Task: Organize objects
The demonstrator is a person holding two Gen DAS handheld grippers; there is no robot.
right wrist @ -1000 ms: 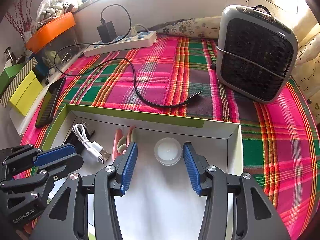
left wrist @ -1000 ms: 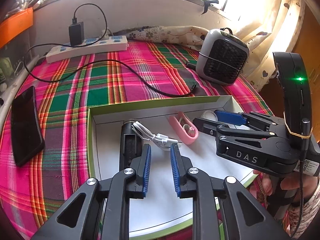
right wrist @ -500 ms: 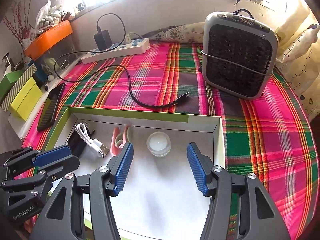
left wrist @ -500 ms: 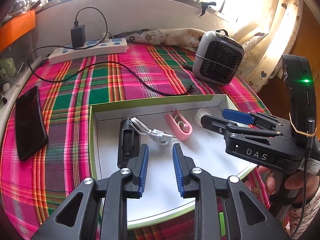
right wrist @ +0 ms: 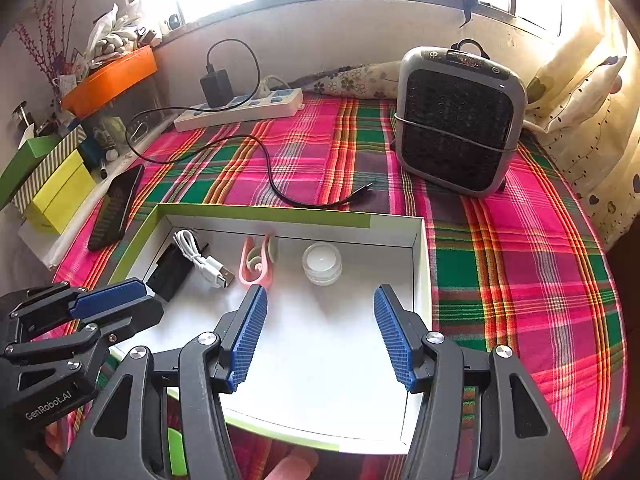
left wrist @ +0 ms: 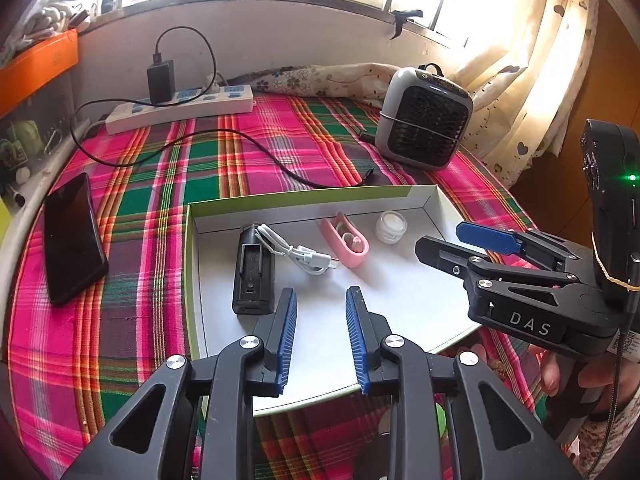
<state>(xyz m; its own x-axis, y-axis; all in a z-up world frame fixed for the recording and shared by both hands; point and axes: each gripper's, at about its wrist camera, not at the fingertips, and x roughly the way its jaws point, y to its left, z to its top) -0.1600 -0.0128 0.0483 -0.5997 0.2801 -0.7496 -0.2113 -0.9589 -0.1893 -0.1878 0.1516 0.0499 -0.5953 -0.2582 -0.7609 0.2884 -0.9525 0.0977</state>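
I have both grippers hovering over the near end of the white box (left wrist: 400, 312), and neither holds anything: the left gripper (left wrist: 321, 336) has its jaws a modest gap apart, the right gripper (right wrist: 320, 336) has them spread wide. Everything I judge to be sorted lies in a row along the far wall of the box: a black charger block (left wrist: 253, 276) on the left, a white cable (left wrist: 296, 254) coiled partly across its top end, a pink clip (left wrist: 346, 242) in the middle, and a small glass jar (right wrist: 322, 263) to the right, apart from the clip. The jar looks like the fragile one, smooth and probably slippery, so I would close on its round sides low down and squeeze gently. The cable is soft and floppy; taking it at the bundled middle should stop the plug end from trailing. The block looks stiff and heaviest, best gripped across its narrow width. The pink clip seems light, likely hard plastic; I would pinch across its closed end.
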